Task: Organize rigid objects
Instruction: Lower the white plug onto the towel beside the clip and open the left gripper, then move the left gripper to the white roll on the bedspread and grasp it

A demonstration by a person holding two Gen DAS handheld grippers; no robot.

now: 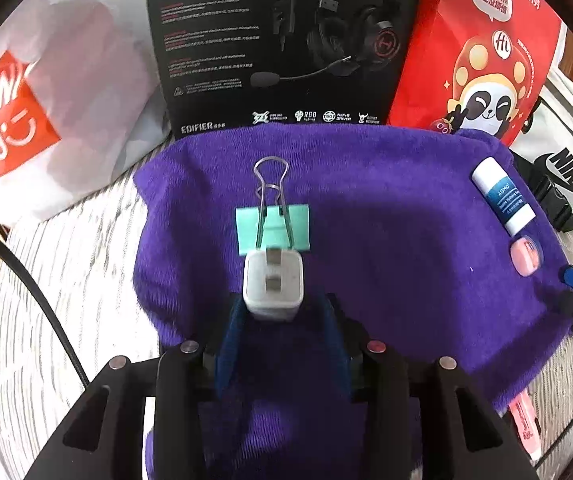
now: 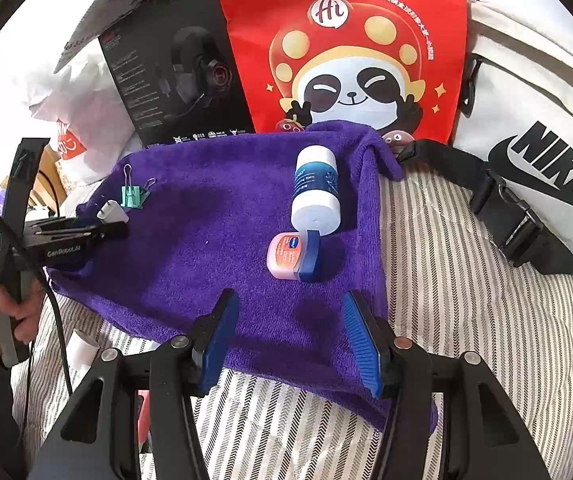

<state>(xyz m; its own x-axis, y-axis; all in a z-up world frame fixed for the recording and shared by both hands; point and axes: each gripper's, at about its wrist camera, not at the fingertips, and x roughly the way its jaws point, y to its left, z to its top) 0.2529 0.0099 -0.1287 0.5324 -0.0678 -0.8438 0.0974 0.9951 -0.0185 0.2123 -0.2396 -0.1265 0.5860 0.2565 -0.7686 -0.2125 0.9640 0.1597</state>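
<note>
A purple towel [image 1: 386, 232] lies on the striped bed. My left gripper [image 1: 280, 312] is shut on a white charger plug [image 1: 273, 284], held low over the towel just behind a green binder clip [image 1: 272, 228]. Seen from the right wrist view, the left gripper [image 2: 102, 226] holds the plug [image 2: 112, 211] beside the clip [image 2: 132, 196]. My right gripper [image 2: 292, 332] is open and empty over the towel's [image 2: 206, 216] near edge. A white and blue balm tube [image 2: 315, 192] and a small pink jar [image 2: 292, 256] lie just ahead of it. Both also show at the right in the left wrist view: tube [image 1: 502, 196], jar [image 1: 525, 255].
A black headset box [image 1: 282, 44], a red panda bag [image 2: 346, 48] and a white Miniso bag [image 1: 46, 100] stand behind the towel. A white Nike bag [image 2: 534, 152] with a black buckle strap lies at right. A pink object [image 1: 524, 428] lies off the towel's edge.
</note>
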